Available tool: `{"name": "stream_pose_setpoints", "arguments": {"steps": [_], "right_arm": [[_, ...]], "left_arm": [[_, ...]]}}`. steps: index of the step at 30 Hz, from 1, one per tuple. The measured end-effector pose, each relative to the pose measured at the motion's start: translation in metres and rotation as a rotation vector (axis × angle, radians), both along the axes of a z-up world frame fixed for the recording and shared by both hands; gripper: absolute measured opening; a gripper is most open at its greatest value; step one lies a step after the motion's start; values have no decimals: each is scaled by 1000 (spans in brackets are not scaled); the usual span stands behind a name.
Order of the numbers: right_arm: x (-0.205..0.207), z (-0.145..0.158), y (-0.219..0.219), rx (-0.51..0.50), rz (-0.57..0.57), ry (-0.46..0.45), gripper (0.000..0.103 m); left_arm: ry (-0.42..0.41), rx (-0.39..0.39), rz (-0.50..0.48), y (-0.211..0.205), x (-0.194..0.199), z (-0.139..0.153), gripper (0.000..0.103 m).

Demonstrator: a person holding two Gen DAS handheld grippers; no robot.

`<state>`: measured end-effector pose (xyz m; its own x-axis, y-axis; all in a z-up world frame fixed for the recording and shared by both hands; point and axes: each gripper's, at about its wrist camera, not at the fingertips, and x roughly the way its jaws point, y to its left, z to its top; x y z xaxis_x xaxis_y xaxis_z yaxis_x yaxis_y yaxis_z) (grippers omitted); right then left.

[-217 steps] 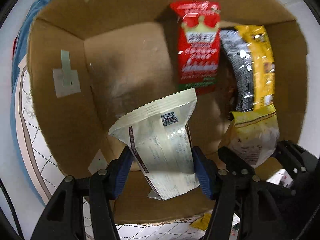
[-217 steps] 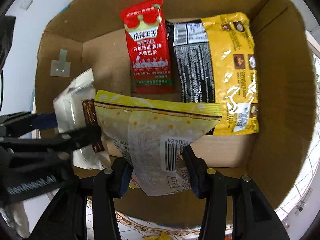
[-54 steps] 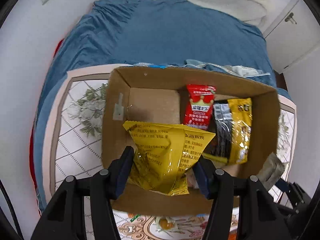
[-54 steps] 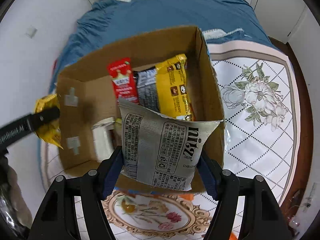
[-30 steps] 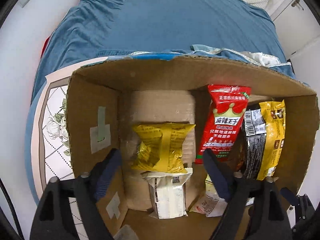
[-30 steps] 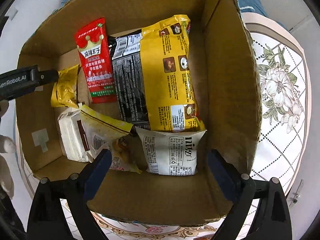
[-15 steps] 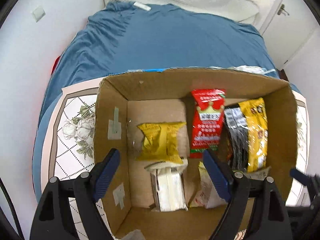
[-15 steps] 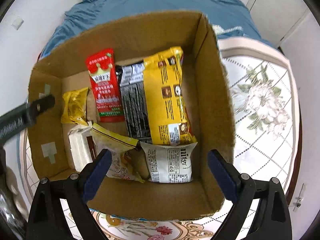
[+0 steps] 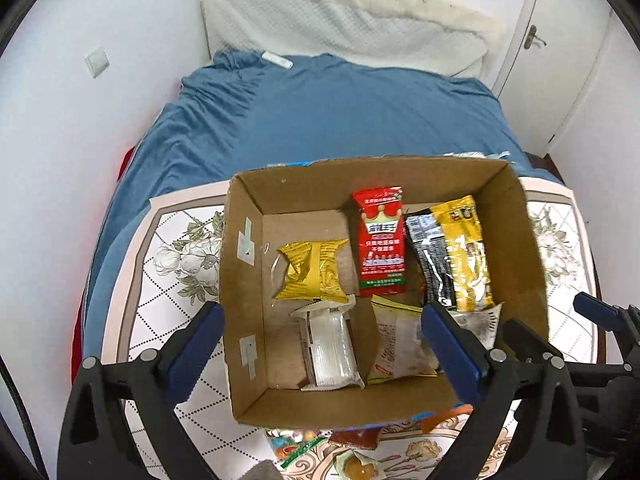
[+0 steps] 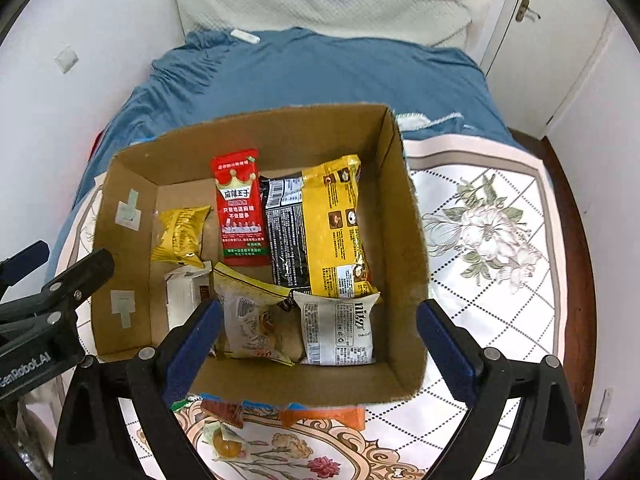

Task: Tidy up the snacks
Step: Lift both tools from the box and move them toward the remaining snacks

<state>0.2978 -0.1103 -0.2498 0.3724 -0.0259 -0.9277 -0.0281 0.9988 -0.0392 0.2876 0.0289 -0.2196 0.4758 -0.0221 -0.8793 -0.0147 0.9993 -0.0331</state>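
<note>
An open cardboard box [image 9: 244, 280] [image 10: 404, 216] sits on a floral-topped table. Inside lie a crumpled yellow packet [image 9: 312, 270] [image 10: 180, 236], a red packet [image 9: 382, 242] [image 10: 240, 208], a black-and-yellow bag [image 9: 452, 256] [image 10: 320, 228], a white packet [image 9: 330, 346] [image 10: 186, 292], a yellow-edged pale bag [image 9: 400, 348] [image 10: 252, 316] and a grey-white packet [image 10: 340, 328]. My left gripper [image 9: 320, 344] is open and empty above the box's near side. My right gripper [image 10: 316, 340] is open and empty, also above the near side.
More snack packets lie on the table [image 10: 500, 288] in front of the box: small candy packets [image 10: 224, 440] [image 9: 352, 464] and an orange wrapper [image 10: 324, 416]. A bed with a blue cover [image 9: 340, 120] stands behind the table. A white door [image 9: 560, 72] is at the right.
Both grippers let go of their packets, the yellow one and the grey-white one, into the box and opened wide. They have since risen and pulled back from the box.
</note>
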Motion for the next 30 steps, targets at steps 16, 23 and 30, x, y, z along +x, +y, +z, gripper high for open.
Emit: {"name": "stream_pose_setpoints", "arguments": {"steps": [16, 23, 30], "right_arm": [[-68, 49, -2, 37, 11, -103, 100], [-94, 11, -24, 187, -91, 57, 100], [-111, -96, -74, 504, -457, 282, 100]], "left_arm": [[-58, -26, -11, -4, -66, 46, 101], [67, -20, 83, 12, -94, 4, 101], [239, 7, 222, 39, -111, -73, 101]]}}
